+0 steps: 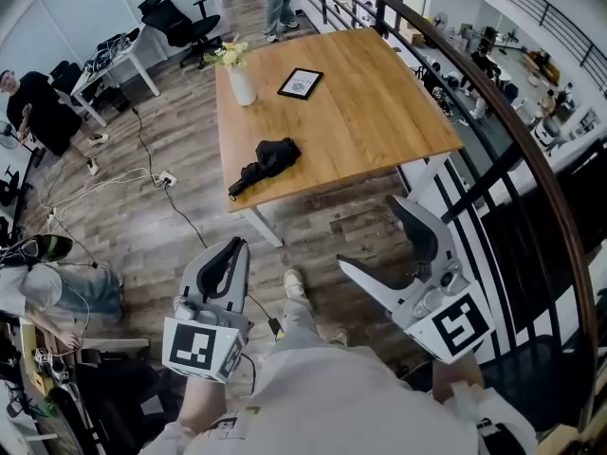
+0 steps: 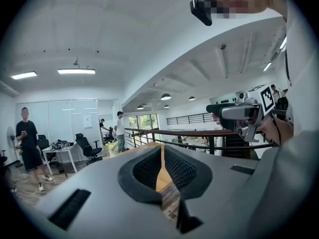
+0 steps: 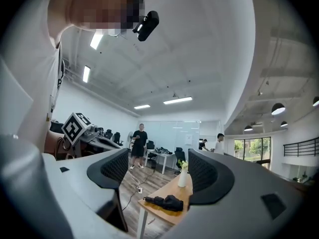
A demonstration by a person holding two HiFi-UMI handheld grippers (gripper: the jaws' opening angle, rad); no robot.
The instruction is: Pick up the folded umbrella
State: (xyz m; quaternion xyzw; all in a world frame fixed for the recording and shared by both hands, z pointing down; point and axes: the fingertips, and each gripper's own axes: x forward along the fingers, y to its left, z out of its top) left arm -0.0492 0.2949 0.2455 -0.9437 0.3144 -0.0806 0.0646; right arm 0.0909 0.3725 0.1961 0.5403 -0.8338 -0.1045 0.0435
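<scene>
Left gripper (image 1: 233, 246) is being held with its ribbed black pads closed together, empty. Umbrella (image 1: 266, 165), black, folded, soft-creased, is lying by the near edge of the wooden table (image 1: 379, 112). Right gripper (image 1: 372, 233) is being held wide open, empty.

The person is wearing an off-white shirt (image 1: 360, 401), light grey trousers (image 1: 302, 322) and a pale shoe (image 1: 293, 283). A small black camera (image 2: 201, 9) is riding at the head. The left tool (image 1: 230, 246) is showing a smooth light grey shell with curved fingers, lined inside with black dimpled pads (image 2: 145, 169). Its marker cube (image 1: 201, 347) is carrying bold black square patterns on white faces. The right tool (image 1: 368, 233) is showing the same grey shell, with darker inner faces and round metal fittings (image 1: 446, 279) near the hinge. Its own black-and-white cube (image 1: 459, 325) is sitting behind them.
</scene>
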